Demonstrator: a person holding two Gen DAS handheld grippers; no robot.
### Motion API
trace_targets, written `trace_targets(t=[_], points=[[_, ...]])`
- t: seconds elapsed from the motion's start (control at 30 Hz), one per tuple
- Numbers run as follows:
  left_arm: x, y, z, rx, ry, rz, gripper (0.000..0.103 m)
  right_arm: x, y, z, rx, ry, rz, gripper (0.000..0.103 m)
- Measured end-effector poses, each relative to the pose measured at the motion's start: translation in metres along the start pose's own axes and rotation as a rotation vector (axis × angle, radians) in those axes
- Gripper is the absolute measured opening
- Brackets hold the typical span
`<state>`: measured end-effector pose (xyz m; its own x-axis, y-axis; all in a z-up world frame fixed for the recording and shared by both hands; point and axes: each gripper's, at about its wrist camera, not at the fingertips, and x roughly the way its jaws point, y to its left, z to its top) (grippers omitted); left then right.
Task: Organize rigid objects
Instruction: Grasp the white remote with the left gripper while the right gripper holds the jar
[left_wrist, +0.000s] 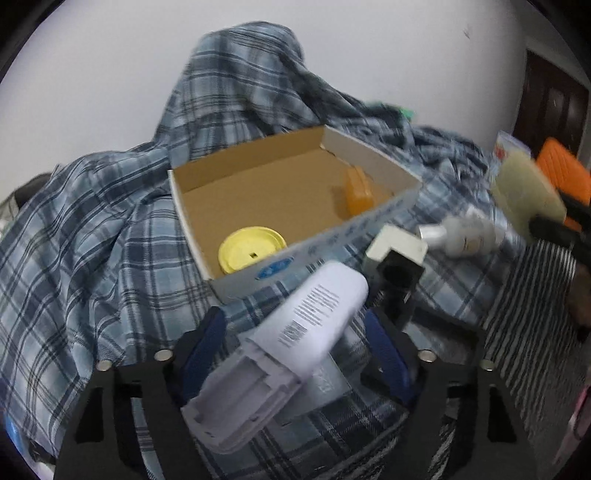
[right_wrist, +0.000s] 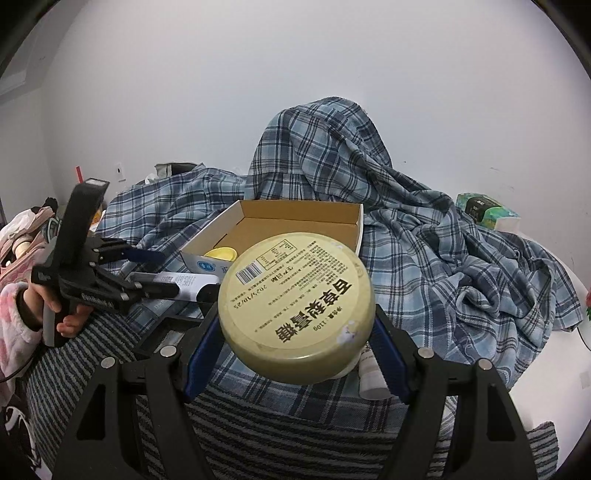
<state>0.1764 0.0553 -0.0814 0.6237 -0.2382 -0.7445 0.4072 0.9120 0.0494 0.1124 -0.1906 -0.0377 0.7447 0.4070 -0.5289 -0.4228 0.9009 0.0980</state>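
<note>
A white tube (left_wrist: 314, 314) is seen lying between the blue pads of the left gripper (left_wrist: 295, 354), cap end toward the camera, on the plaid cloth (left_wrist: 92, 240) just in front of the cardboard box (left_wrist: 369, 147). Whether the pads press on it cannot be told from either view; the tube lies slanted across the gap, with cloth visible beside it. A round tin (right_wrist: 295, 310) with a printed label is held clamped between the pads of the right gripper (right_wrist: 295, 350), raised in front of the box.

Progress, as judged: a yellow lid (left_wrist: 251, 249) and an orange block (left_wrist: 356, 190) are already lodged in the box, at opposite ends; most of the floor is bare. Two items are in hand but not yet deposited. Left outside, just beside the box's near wall: a small white-and-black box (left_wrist: 397, 254) and a small white bottle (left_wrist: 465, 232), the latter blurred.

Surroundings: a striped mat (right_wrist: 258, 424) is noted below the grippers, a tissue pack (right_wrist: 487, 214) well apart at the right, and a person's hand (right_wrist: 70, 321) on the left gripper's handle.

Obstruction, as judged: the box sits on rumpled cloth and looks tilted, and both grippers approach the same near wall, so crowding is likely.
</note>
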Motion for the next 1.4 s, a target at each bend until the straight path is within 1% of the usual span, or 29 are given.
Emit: trace_targets(t=[0.03,0.1,0.2,0.3,0.4,0.53,0.67,0.77,0.8,0.93,0.97,1.0,1.03,1.1,1.27,1.3,1.4], points=[[0.003,-0.005,0.000,0.022,0.015,0.016,0.071,0.000,0.000,0.000,-0.001,0.001,0.001,0.074],[0.007,-0.008,-0.001,0.039,0.028,0.037,0.069,0.001,0.000,0.000,-0.001,0.001,0.000,0.074],[0.010,-0.007,-0.001,0.034,0.039,0.046,0.059,0.001,0.000,0.000,-0.001,0.000,0.001,0.074],[0.008,-0.006,-0.001,0.025,0.029,0.037,0.051,0.001,0.000,0.000,-0.001,0.004,0.002,0.074],[0.006,-0.010,-0.003,0.037,0.021,0.038,0.048,0.001,0.000,0.000,-0.001,0.005,0.002,0.074],[-0.005,-0.020,-0.009,0.034,0.000,0.075,0.042,0.003,-0.001,-0.001,0.005,0.011,0.002,0.074],[-0.023,-0.028,-0.019,0.002,-0.015,0.089,0.042,0.004,-0.002,0.000,0.011,0.015,0.002,0.074],[-0.030,-0.029,-0.027,-0.036,0.002,0.121,0.042,0.004,-0.001,0.000,0.008,0.015,0.002,0.074],[-0.033,-0.029,-0.031,-0.057,0.005,0.121,0.042,0.003,-0.001,-0.001,0.007,0.014,0.002,0.074],[-0.038,-0.034,-0.043,-0.072,0.031,0.112,0.042,0.004,-0.002,-0.001,0.009,0.017,0.002,0.074],[-0.037,-0.035,-0.046,-0.084,0.038,0.114,0.042,0.004,-0.002,0.000,0.010,0.017,0.001,0.074],[-0.035,-0.035,-0.047,-0.091,0.043,0.115,0.046,0.004,-0.002,0.000,0.010,0.018,0.002,0.074],[-0.033,-0.035,-0.048,-0.100,0.053,0.117,0.058,0.004,-0.002,0.000,0.009,0.018,0.002,0.074],[-0.033,-0.035,-0.048,-0.110,0.041,0.132,0.075,0.004,-0.002,0.000,0.006,0.020,0.003,0.074],[-0.036,-0.031,-0.043,-0.130,0.010,0.120,0.075,0.005,-0.003,-0.001,0.009,0.022,0.002,0.074],[-0.036,-0.033,-0.042,-0.116,0.009,0.122,0.075,0.005,-0.003,-0.001,0.011,0.023,0.002,0.074],[-0.032,-0.047,-0.040,-0.009,0.014,0.169,0.075,0.005,-0.003,-0.001,0.011,0.027,0.003,0.074]])
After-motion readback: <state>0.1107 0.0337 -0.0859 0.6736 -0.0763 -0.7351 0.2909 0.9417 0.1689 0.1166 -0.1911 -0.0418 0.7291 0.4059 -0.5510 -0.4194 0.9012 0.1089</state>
